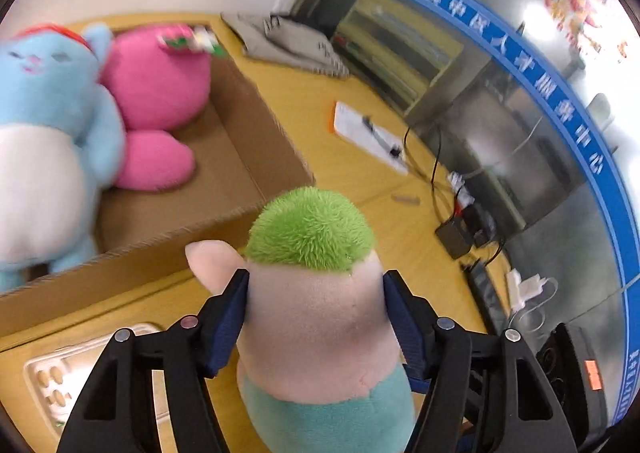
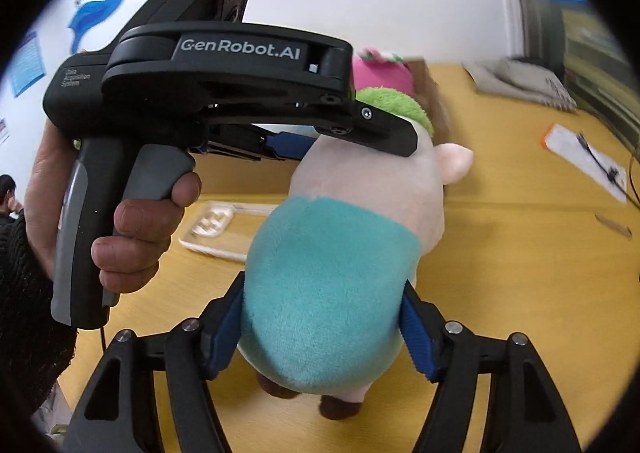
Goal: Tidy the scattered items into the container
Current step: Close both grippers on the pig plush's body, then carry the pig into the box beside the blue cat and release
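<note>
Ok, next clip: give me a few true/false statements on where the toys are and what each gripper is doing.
1. The left gripper clamps the pig plush at its head. True.
2. The right gripper is empty. False: it squeezes the pig's teal body.
3. The pink plush lies inside the cardboard box. True.
4. The pig plush is already in the box. False: it stands on the yellow table outside it.
5. The blue plush lies on the floor. False: it is at the box.

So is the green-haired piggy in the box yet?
Not yet. The piggy stands on the table, outside the box, held by both tools.
</note>
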`<state>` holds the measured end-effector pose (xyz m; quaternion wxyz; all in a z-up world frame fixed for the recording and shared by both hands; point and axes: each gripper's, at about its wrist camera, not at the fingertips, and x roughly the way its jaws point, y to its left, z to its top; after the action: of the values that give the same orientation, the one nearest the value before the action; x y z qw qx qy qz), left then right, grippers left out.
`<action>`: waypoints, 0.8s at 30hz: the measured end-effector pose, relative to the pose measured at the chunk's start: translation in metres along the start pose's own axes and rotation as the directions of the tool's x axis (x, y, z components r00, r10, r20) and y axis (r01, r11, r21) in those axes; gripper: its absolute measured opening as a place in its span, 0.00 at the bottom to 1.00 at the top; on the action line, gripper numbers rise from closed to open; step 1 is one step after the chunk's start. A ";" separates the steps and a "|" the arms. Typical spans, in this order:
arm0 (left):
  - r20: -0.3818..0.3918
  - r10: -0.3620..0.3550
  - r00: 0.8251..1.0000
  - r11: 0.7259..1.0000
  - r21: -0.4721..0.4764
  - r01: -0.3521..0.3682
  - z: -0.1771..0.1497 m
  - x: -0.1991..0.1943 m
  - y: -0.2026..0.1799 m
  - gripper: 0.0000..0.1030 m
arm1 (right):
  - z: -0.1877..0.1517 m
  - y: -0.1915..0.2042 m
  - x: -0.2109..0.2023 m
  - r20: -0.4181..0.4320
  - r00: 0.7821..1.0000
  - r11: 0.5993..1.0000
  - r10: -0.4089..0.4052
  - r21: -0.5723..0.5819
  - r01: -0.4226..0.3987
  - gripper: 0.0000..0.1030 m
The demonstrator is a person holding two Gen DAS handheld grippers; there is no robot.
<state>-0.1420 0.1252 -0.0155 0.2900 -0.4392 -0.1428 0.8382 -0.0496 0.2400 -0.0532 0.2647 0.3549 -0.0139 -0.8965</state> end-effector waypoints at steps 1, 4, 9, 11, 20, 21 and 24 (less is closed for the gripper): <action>0.034 0.002 0.999 1.000 0.004 -0.002 0.005 -0.014 0.000 0.68 | 0.005 0.004 -0.003 0.020 1.000 1.000 0.012 -0.006 -0.012 0.67; 0.123 0.007 0.992 1.000 0.016 -0.009 0.030 -0.042 0.000 0.68 | 0.033 0.015 -0.015 0.092 0.994 0.998 0.051 -0.043 -0.047 0.67; 0.229 0.033 0.973 0.998 0.050 -0.045 0.104 -0.051 0.023 0.68 | 0.104 0.017 -0.004 0.191 0.981 0.983 0.040 -0.181 -0.004 0.67; 0.227 0.037 0.973 0.998 0.034 -0.046 0.134 -0.035 0.044 0.68 | 0.130 0.004 0.013 0.225 0.974 0.975 0.035 -0.224 0.016 0.67; 0.013 0.011 1.000 0.999 -0.046 -0.011 0.138 0.079 0.108 0.68 | 0.120 -0.051 0.105 -0.006 0.997 0.969 -0.082 -0.233 0.079 0.67; 0.006 -0.009 1.000 0.999 -0.050 0.009 0.134 0.084 0.107 0.68 | 0.116 -0.054 0.102 -0.012 0.997 0.975 -0.074 -0.209 0.069 0.67; -0.026 0.008 1.000 1.000 -0.020 -0.008 0.130 0.097 0.099 0.70 | 0.112 -0.063 0.096 -0.058 0.997 0.989 -0.047 -0.145 0.038 0.70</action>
<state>-0.3275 0.1085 -0.0528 0.2841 -0.4534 -0.1457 0.8322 -0.2096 0.2294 -0.0431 0.2709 0.3625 0.0667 -0.8893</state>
